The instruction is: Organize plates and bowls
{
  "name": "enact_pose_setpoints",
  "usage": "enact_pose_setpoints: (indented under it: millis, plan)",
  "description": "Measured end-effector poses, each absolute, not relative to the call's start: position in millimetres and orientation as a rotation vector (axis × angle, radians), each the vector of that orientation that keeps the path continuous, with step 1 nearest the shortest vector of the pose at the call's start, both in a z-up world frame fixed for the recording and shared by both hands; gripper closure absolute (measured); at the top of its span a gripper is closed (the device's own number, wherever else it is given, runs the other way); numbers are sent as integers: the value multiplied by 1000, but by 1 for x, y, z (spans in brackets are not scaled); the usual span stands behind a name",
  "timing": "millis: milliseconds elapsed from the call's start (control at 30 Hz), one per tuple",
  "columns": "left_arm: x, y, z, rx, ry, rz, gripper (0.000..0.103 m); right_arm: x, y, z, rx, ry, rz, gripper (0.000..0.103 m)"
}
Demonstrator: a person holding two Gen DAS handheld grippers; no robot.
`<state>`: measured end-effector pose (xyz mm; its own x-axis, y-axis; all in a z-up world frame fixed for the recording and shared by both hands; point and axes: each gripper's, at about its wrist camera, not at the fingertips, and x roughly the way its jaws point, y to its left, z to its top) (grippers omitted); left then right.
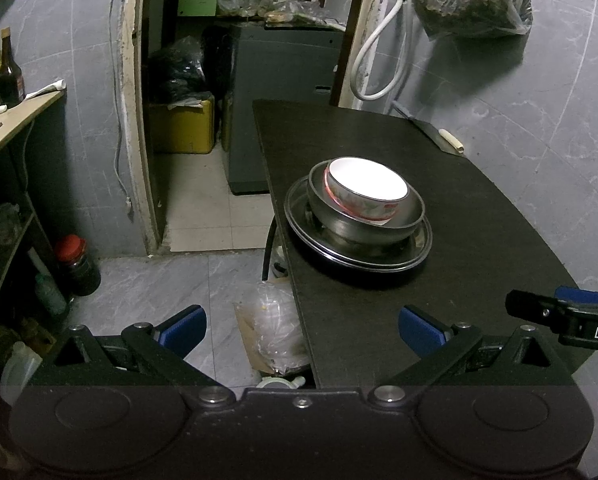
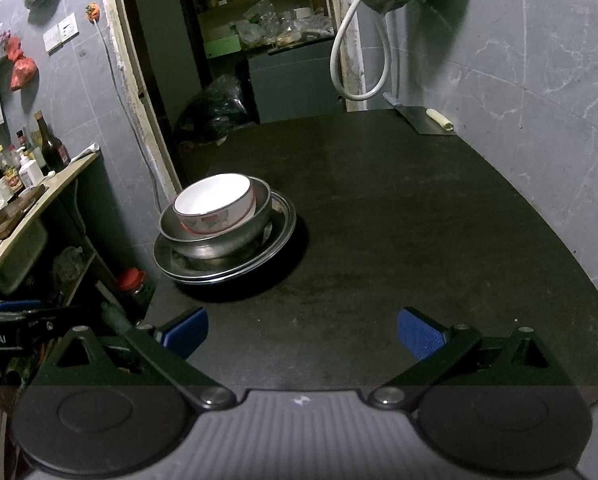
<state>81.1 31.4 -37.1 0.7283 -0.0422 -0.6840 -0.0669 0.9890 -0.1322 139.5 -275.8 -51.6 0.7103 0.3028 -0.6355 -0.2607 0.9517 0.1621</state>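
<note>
Filling most of both views, a dark table [image 2: 379, 208] stands against a grey tiled wall [image 1: 559, 92], with an open doorway [image 1: 235, 80] to a cluttered storeroom behind it. On the table's left part, close to its edge above the floor, sits 1 nested stack: a wide metal plate [image 1: 421, 252] at the bottom, apparently with a second plate rim just under it, then a metal bowl [image 1: 339, 210] resting in the plate, and a white ceramic bowl [image 1: 367, 186] with a red band tilted inside the metal bowl. In the right wrist view the same plate [image 2: 283, 220], metal bowl [image 2: 223, 236] and white bowl [image 2: 215, 200] lie ahead and to the left of that gripper. The left gripper [image 1: 302, 326] hangs over the table's near left edge, its jaws spread wide and holding nothing, well short of the stack. The right gripper [image 2: 303, 328] hovers above bare tabletop, jaws likewise spread wide and empty. A cleaver [image 2: 423, 118] lies at the table's far corner by the wall, with a small pale roll [image 2: 439, 118] resting beside or on it. A white hose [image 1: 383, 52] loops down the wall near the doorway, under a hanging plastic bag [image 1: 471, 0]. To the left, a wooden shelf [image 2: 39, 196] carries several bottles [image 2: 53, 144], and a red-lidded jar [image 1: 75, 264] stands on the floor below.
</note>
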Motion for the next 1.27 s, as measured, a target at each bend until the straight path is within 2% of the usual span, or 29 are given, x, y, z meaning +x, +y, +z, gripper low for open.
enact_pose_setpoints:
  millis: [1267]
  plan:
    - [81,21,-29,-148,714,-26,2,141,-288,-51,80,708,284,0]
